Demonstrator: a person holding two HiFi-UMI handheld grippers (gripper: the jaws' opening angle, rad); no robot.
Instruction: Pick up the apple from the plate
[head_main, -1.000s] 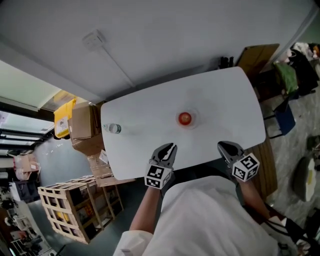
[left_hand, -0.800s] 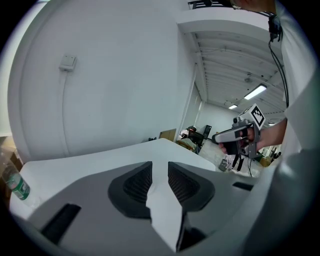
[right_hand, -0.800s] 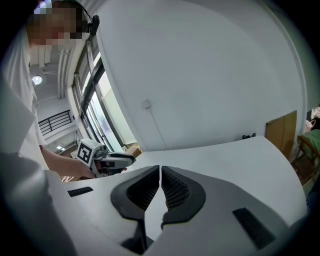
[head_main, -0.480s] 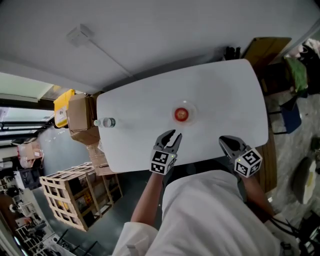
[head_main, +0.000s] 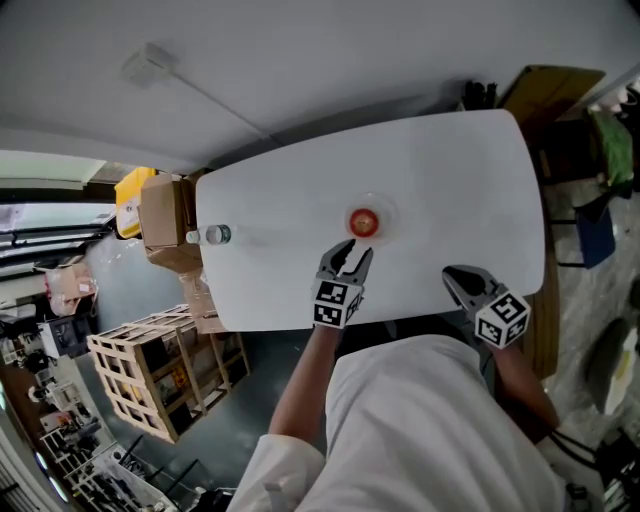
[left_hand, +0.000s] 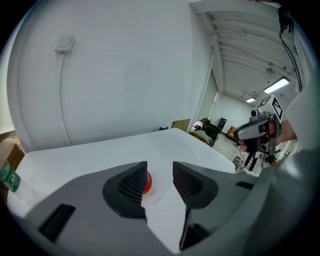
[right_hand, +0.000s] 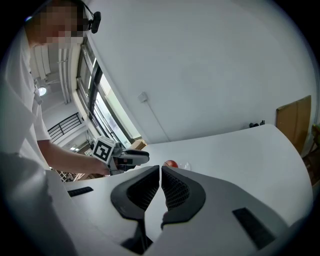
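A red apple (head_main: 364, 221) lies on a clear plate (head_main: 383, 212) near the middle of the white table (head_main: 440, 190). My left gripper (head_main: 348, 254) hovers just short of the plate on its near side, its jaws opening with nothing between them. In the left gripper view the apple (left_hand: 146, 182) peeks out past the left jaw, some way ahead. My right gripper (head_main: 454, 278) hangs over the table's near edge to the right, jaws shut and empty. Its own view shows the apple (right_hand: 170, 163) and the left gripper (right_hand: 131, 157) ahead.
A clear water bottle (head_main: 208, 236) lies near the table's left end. Cardboard boxes (head_main: 165, 220) and a wooden crate (head_main: 150, 375) stand beyond that end. Chairs with clutter (head_main: 590, 170) sit by the right end. A white wall (head_main: 300, 60) runs behind the table.
My left gripper has travelled forward over the table toward the plate and its jaws have spread apart. The right gripper has edged forward a little, still shut.
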